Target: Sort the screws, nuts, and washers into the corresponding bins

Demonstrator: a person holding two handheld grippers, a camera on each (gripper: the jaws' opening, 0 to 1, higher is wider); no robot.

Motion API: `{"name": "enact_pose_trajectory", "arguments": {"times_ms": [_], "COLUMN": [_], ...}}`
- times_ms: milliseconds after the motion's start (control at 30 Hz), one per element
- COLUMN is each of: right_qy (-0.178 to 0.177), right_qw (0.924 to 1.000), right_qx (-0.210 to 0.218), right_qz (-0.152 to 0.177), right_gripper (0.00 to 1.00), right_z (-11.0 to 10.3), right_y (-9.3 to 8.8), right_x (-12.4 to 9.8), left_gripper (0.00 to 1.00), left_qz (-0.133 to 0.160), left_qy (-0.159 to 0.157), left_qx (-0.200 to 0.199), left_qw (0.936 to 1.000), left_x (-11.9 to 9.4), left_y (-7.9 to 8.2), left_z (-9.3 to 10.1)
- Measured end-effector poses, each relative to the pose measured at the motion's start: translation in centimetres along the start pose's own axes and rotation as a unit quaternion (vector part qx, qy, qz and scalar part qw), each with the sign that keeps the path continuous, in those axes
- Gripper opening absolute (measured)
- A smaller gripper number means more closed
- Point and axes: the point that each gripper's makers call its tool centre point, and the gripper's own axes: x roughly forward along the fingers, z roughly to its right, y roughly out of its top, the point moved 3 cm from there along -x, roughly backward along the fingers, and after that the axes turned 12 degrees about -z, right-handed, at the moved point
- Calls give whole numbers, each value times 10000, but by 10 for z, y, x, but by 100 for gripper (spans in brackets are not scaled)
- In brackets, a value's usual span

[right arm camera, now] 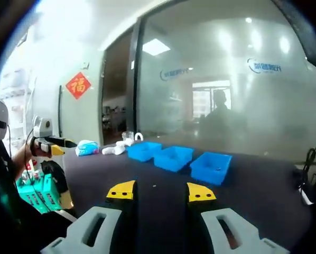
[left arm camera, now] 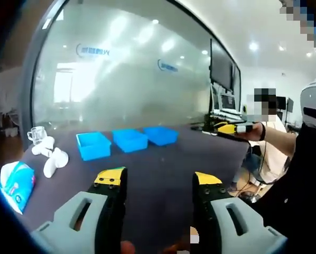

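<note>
Three blue bins stand in a row on the dark table: left bin (left arm camera: pixel 93 145), middle bin (left arm camera: pixel 130 140), right bin (left arm camera: pixel 160 135). In the right gripper view they are the left bin (right arm camera: pixel 145 151), middle bin (right arm camera: pixel 173 157) and right bin (right arm camera: pixel 211 166). A tiny piece of hardware (right arm camera: pixel 154 186) lies on the table in front of them. My left gripper (left arm camera: pixel 158 180) is open and empty, well short of the bins. My right gripper (right arm camera: pixel 161 191) is also open and empty, held above the table nearer the right bin.
White objects (left arm camera: pixel 49 156), a glass cup (left arm camera: pixel 36 135) and a tissue pack (left arm camera: pixel 15 185) sit at the table's left end. A hand holds a yellow-tipped gripper (left arm camera: pixel 229 128) at the right edge, and one such gripper (right arm camera: pixel 49 147) is at the left. Green boxes (right arm camera: pixel 42 193) stand low left. Frosted glass wall behind.
</note>
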Motion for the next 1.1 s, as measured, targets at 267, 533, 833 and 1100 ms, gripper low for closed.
{"name": "enact_pose_trajectory", "arguments": {"times_ms": [267, 533, 833, 1100], "right_qy": [360, 637, 896, 1220], "right_qw": [9977, 9919, 9842, 9639], "right_qx": [-206, -570, -796, -1332], "right_qz": [-542, -935, -1301, -1959], "right_gripper": [31, 31, 30, 29], "right_z": [-6, -13, -17, -25], "right_y": [-5, 0, 16, 17], "right_x": [10, 30, 56, 88], "left_gripper": [48, 48, 48, 48], "left_qz": [-99, -104, -163, -186], "left_qy": [-32, -14, 8, -35], "left_qx": [-22, -34, -1, -46], "left_qw": [9999, 9999, 9999, 9998], "left_x": [2, 2, 5, 9], "left_y": [-5, -5, -9, -12], "left_z": [4, 3, 4, 5]}}
